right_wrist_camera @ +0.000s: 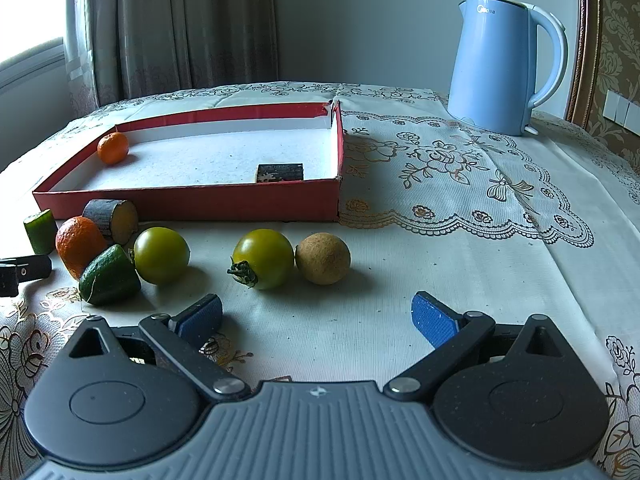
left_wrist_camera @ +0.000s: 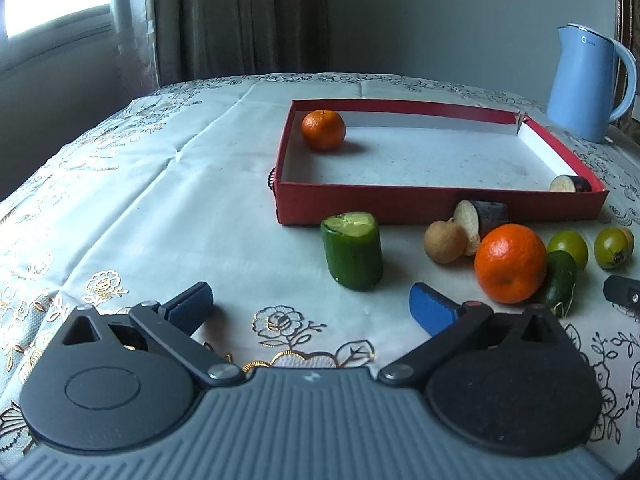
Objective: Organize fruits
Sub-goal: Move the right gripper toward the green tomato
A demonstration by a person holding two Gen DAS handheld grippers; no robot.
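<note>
Both the left tool [left_wrist_camera: 310,306] and right tool [right_wrist_camera: 316,314] hover spread apart, holding nothing. The round green tomato [right_wrist_camera: 263,258] lies on the bench [right_wrist_camera: 400,280] outside the shallow red cardboard box [right_wrist_camera: 192,202]; likely light, smooth, bruisable, so grip gently across its middle.

Bare patterned cloth is lying open between the spread fingers of the left tool [left_wrist_camera: 310,308] and the right tool [right_wrist_camera: 316,318], with nothing sitting in either gap. Ahead of the left tool, an upright green cucumber stub [left_wrist_camera: 353,251] and a large orange mandarin [left_wrist_camera: 511,263] are standing before the shallow red cardboard tray [left_wrist_camera: 420,204], whose low front wall is barring a level approach. Ahead of the right tool, a green tomato with a stem [right_wrist_camera: 264,258] and a round brown fruit [right_wrist_camera: 323,258] are touching, while the table [right_wrist_camera: 460,264] to their right is lying free.
</note>
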